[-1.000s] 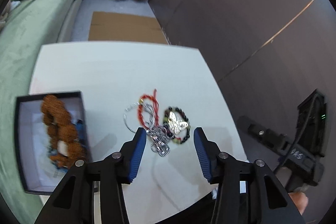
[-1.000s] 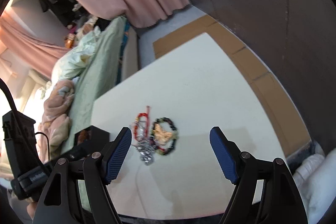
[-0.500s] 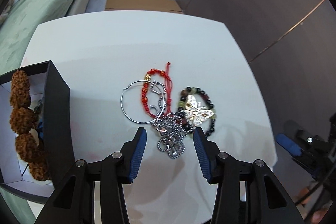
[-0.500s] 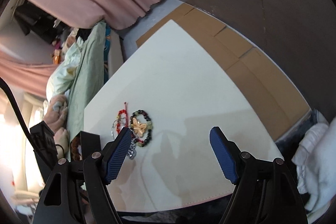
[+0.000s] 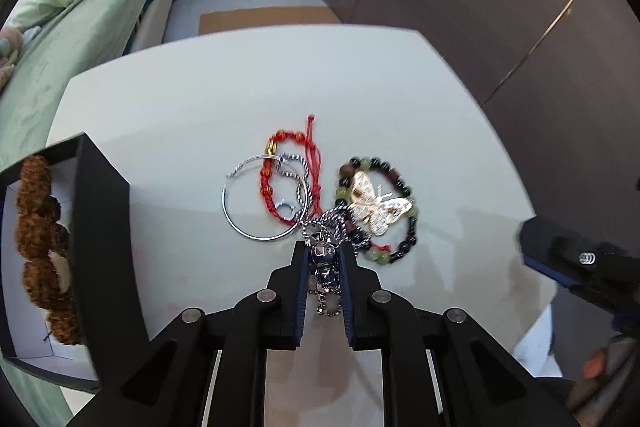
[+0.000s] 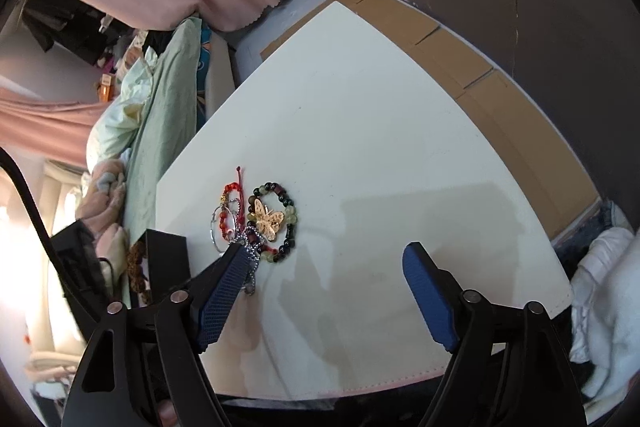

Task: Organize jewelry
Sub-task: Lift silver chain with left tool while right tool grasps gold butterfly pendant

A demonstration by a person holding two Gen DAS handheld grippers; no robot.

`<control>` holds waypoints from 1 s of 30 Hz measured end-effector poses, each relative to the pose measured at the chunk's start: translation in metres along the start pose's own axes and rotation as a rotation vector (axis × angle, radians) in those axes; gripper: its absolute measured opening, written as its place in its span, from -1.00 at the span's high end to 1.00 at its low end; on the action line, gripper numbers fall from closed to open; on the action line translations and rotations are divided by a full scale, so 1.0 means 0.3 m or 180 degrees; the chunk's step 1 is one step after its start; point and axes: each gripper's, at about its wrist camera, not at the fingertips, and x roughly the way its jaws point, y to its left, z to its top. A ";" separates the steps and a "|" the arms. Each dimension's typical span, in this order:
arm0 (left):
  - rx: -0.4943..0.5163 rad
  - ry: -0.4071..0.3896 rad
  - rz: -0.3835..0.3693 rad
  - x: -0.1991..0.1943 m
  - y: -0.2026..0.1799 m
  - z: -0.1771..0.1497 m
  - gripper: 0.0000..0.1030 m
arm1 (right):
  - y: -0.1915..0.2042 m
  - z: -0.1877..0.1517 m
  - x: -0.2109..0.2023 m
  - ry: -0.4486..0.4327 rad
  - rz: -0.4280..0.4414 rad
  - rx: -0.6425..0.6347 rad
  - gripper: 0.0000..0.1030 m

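Note:
A pile of jewelry lies mid-table: a silver hoop (image 5: 265, 202), a red cord bracelet (image 5: 280, 171), a dark bead bracelet (image 5: 404, 243) with a gold butterfly (image 5: 378, 205) on it, and a silver chain with a bear pendant (image 5: 325, 263). My left gripper (image 5: 325, 259) is shut on the bear pendant, low over the table. A black jewelry box (image 5: 104, 211) at the left holds a brown bead strand (image 5: 38, 239). My right gripper (image 6: 328, 291) is open and empty above the table's near side, right of the pile (image 6: 264, 219).
The white table (image 5: 200, 99) ends at a dark wall on the right. A green-covered bed (image 5: 80, 7) runs along the left. Cardboard (image 6: 460, 67) lies on the floor beyond the table. The right gripper's body (image 5: 580, 267) shows at the right edge of the left wrist view.
My left gripper has dropped onto the pile and closed from open onto the silver bear pendant. The right gripper has stayed open and shifted only slightly.

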 end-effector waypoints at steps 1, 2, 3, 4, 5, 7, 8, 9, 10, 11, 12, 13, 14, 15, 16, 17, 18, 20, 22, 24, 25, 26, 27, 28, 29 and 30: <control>-0.0016 -0.0030 -0.0047 -0.016 0.007 0.012 0.71 | 0.003 0.000 0.002 -0.0013 -0.0016 -0.0001 -0.56; -0.0040 -0.0057 -0.0096 -0.030 0.015 0.017 0.71 | 0.004 0.002 0.001 -0.0019 -0.0021 0.0004 -0.56; -0.0088 -0.0094 -0.0161 -0.053 0.032 0.020 0.71 | 0.006 0.004 0.005 -0.0024 -0.0024 0.0011 -0.56; -0.0130 -0.0119 -0.0209 -0.067 0.044 0.028 0.71 | 0.007 0.007 0.006 -0.0030 -0.0028 0.0011 -0.56; -0.0169 -0.0143 -0.0255 -0.081 0.056 0.033 0.71 | 0.012 0.010 0.008 -0.0039 -0.0027 -0.0004 -0.56; -0.0239 -0.0212 -0.0349 -0.119 0.083 0.040 0.71 | 0.038 0.018 0.010 -0.0043 0.0042 -0.0102 -0.56; -0.0270 -0.0256 -0.0393 -0.141 0.098 0.044 0.71 | 0.054 0.024 0.011 -0.0039 0.0085 -0.0165 -0.56; -0.0297 -0.0292 -0.0433 -0.158 0.111 0.051 0.71 | 0.079 0.031 0.011 -0.0038 0.0116 -0.0277 -0.56; -0.0316 -0.0313 -0.0457 -0.167 0.116 0.054 0.71 | 0.100 0.034 0.013 -0.0034 0.0112 -0.0372 -0.56; -0.0344 -0.0344 -0.0483 -0.182 0.129 0.057 0.71 | 0.123 0.037 0.017 -0.0018 0.0101 -0.0481 -0.56; -0.0376 -0.0377 -0.0504 -0.200 0.146 0.058 0.71 | 0.146 0.039 0.025 0.0009 0.0091 -0.0598 -0.56; -0.0402 -0.0402 -0.0517 -0.210 0.158 0.062 0.71 | 0.169 0.041 0.037 0.0048 0.0079 -0.0735 -0.53; -0.0430 -0.0428 -0.0531 -0.220 0.169 0.063 0.71 | 0.188 0.042 0.049 0.0092 0.0053 -0.0844 -0.46; -0.0457 -0.0454 -0.0549 -0.228 0.179 0.066 0.71 | 0.203 0.043 0.063 0.0140 0.0037 -0.0938 -0.40; -0.0476 -0.0478 -0.0565 -0.240 0.188 0.068 0.71 | 0.217 0.044 0.080 0.0204 0.0037 -0.1021 -0.28; -0.0497 -0.0513 -0.0585 -0.254 0.197 0.071 0.71 | 0.229 0.046 0.099 0.0275 0.0030 -0.1089 -0.19; -0.0510 -0.0537 -0.0601 -0.264 0.205 0.073 0.71 | 0.236 0.046 0.113 0.0319 0.0022 -0.1134 -0.16; -0.0541 -0.0588 -0.0632 -0.288 0.216 0.076 0.71 | 0.257 0.052 0.144 0.0396 -0.0014 -0.1268 -0.05; -0.0563 -0.0622 -0.0652 -0.305 0.228 0.077 0.71 | 0.271 0.063 0.170 0.0449 -0.0074 -0.1373 -0.02; -0.0572 -0.0644 -0.0647 -0.312 0.236 0.079 0.71 | 0.282 0.076 0.190 0.0488 -0.0094 -0.1438 -0.01; -0.0584 -0.0650 -0.0646 -0.315 0.242 0.081 0.71 | 0.287 0.080 0.199 0.0507 -0.0099 -0.1474 0.02; -0.0601 -0.0656 -0.0646 -0.316 0.251 0.084 0.71 | 0.292 0.086 0.209 0.0526 -0.0113 -0.1512 0.04; -0.0615 -0.0661 -0.0641 -0.317 0.256 0.086 0.71 | 0.298 0.091 0.217 0.0544 -0.0113 -0.1544 0.04; -0.0627 -0.0665 -0.0634 -0.317 0.261 0.087 0.71 | 0.299 0.093 0.221 0.0556 -0.0100 -0.1565 0.05; -0.0638 -0.0668 -0.0629 -0.317 0.265 0.088 0.71 | 0.303 0.097 0.226 0.0572 -0.0080 -0.1590 0.07; -0.0647 -0.0670 -0.0627 -0.317 0.268 0.089 0.71 | 0.306 0.101 0.231 0.0587 -0.0064 -0.1613 0.07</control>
